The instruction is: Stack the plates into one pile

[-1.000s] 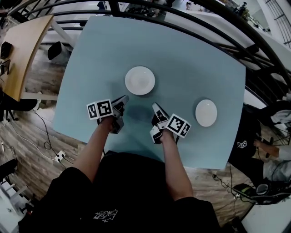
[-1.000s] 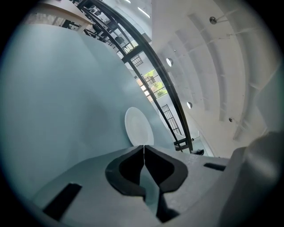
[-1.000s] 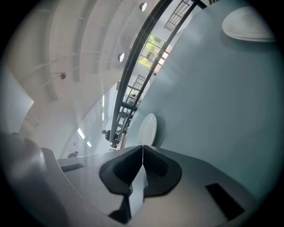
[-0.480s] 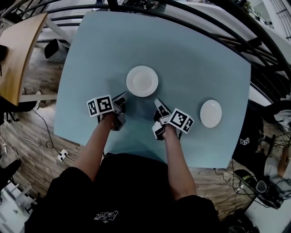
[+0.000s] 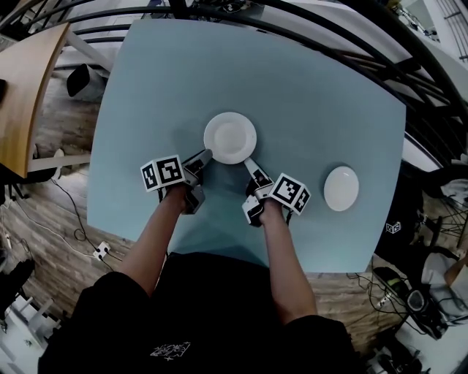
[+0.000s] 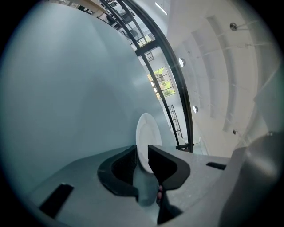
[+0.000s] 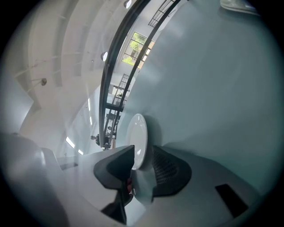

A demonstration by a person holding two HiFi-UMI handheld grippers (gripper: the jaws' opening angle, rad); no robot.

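Observation:
A large white plate [image 5: 230,137] lies flat in the middle of the pale blue table [image 5: 161,88]. A smaller white plate [image 5: 341,188] sits near the table's right edge and shows at the top of the right gripper view [image 7: 237,5]. My left gripper [image 5: 205,157] is at the large plate's near-left rim. In the left gripper view that plate [image 6: 146,128] has its rim between my left gripper's [image 6: 142,149] parted jaws. My right gripper [image 5: 248,163] is at the near-right rim; the plate [image 7: 136,133] sits between my right gripper's [image 7: 143,150] opening jaws, with a gap beside it.
A dark curved railing [image 5: 351,29] runs round the table's far and right sides. A wooden tabletop [image 5: 29,80] stands to the left over a plank floor with cables [image 5: 73,234]. A seated person's legs [image 5: 450,274] are at the far right.
Both grippers have moved forward across the table and now reach the large plate's near rim, one on each side. Both plates lie where they were.

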